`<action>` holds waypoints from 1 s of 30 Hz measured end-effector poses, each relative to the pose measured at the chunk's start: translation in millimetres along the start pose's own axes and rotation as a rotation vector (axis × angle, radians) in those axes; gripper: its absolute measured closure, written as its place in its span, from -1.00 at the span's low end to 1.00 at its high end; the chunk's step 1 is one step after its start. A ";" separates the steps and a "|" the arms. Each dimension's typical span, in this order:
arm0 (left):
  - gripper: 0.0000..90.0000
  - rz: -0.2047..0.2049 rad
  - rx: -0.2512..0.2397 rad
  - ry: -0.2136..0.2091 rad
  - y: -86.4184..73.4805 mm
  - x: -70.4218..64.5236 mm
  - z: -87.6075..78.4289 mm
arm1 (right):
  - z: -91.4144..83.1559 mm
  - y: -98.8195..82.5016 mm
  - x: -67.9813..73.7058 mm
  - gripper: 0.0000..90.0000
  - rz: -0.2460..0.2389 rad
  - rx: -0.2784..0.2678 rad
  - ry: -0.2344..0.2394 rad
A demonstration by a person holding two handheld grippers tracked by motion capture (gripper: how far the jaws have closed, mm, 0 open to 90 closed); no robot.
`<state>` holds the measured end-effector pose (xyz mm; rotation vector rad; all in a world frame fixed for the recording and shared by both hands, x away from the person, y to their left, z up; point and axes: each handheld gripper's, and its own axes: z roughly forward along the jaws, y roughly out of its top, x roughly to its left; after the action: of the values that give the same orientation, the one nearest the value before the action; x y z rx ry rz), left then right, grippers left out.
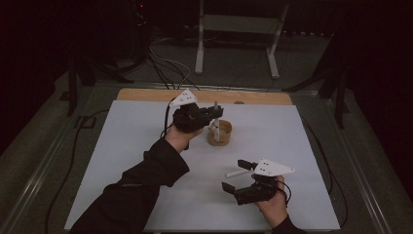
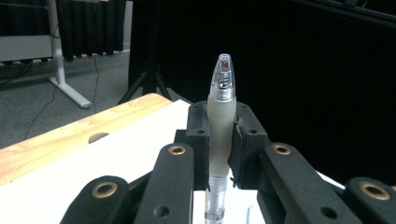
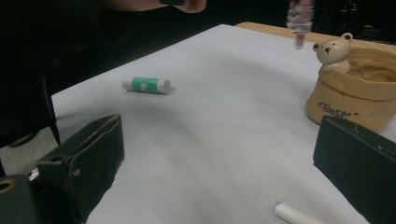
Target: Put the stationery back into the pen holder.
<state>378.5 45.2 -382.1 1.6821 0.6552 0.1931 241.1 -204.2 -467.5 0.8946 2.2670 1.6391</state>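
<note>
Two claws on the job, and my left gripper [image 1: 217,115] is the busy one: its jaws are clamped on a clear pen [image 2: 221,126], pads squeezing the frosted grip, tip end pointing up in the left gripper view. From above, I'm holding that pen upright right over the tan holder [image 1: 219,133], the little fabric pot with a bear figure [image 3: 332,51] perched at its rim. In the right gripper view the pen's lower end hangs just above and beside that bear, not yet down inside, as far as I can tell.

My right gripper [image 1: 241,176] sits near the front edge of the white mat [image 1: 136,146], jaws wide apart, nothing between them. A white marker [image 1: 238,172] lies on the mat just by those open jaws; I see its end at the bottom of the right gripper view too. Farther off on the mat rests a green-and-white glue stick [image 3: 146,85], lying on its side, well apart from the holder.

So where do I stand? I'd call it roughly a third of the way: one pen picked up and carried to the pot, the drop itself still to come. I can't see whether anything is already inside. After that, the marker looks like the easy next grab for my right claw, and the glue stick is left for later.
</note>
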 end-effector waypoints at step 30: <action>0.79 0.016 0.009 0.069 -9.6 26.4 55.1 | 0.9 -2.4 1.0 -0.96 0.004 -0.004 0.027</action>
<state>423.3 12.7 -409.8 1.6957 0.6955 0.2611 239.9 -203.3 -469.8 0.8818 2.2801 1.6676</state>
